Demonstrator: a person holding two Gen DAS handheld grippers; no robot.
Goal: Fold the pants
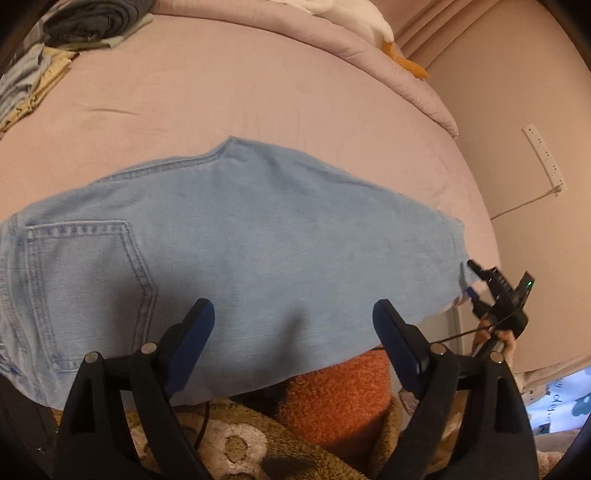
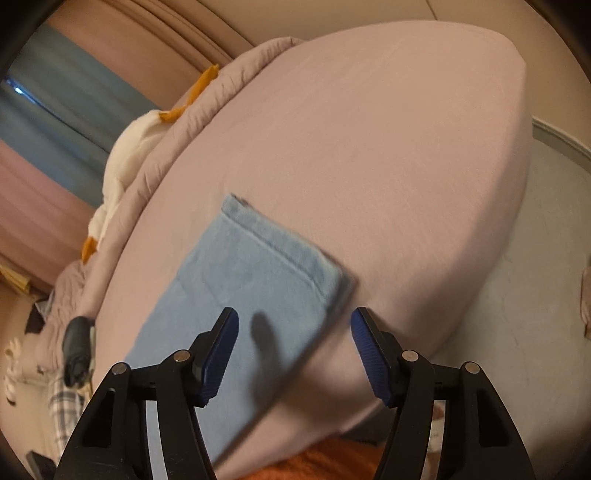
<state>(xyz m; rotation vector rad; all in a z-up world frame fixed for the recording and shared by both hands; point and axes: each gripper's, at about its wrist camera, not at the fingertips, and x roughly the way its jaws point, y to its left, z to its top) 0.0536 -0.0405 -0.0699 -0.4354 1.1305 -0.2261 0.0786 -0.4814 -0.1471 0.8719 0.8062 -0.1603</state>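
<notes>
Light-blue jeans (image 1: 229,236) lie flat on the bed (image 1: 207,88), folded lengthwise so one leg covers the other, back pocket (image 1: 85,280) face up at the waist end; judged so, the first fold is done and a crosswise fold comes next. They run along the bed's near edge, waist toward the left of the left wrist view, hem (image 2: 291,254) close to the bed's near right corner and partly over its side. Left tongs (image 1: 293,325) hang above the thigh area, jaws wide apart, nothing between them, denim lying loose below. Right tongs (image 2: 293,332) hover over the hem end, jaws also apart and clamped on nothing; in the left wrist view the right tongs (image 1: 474,280) sit just beside the hem corner, tips close to the cloth, contact unclear. Placement suggests each hand covers one end, ready for the fold. Bed wears a smooth pink sheet, a rolled quilt (image 1: 402,70) along the far edge, stacked clothes (image 1: 74,26) at the far left corner. A white power strip (image 1: 545,155) is on the wall, curtains (image 2: 55,110) beyond.
</notes>
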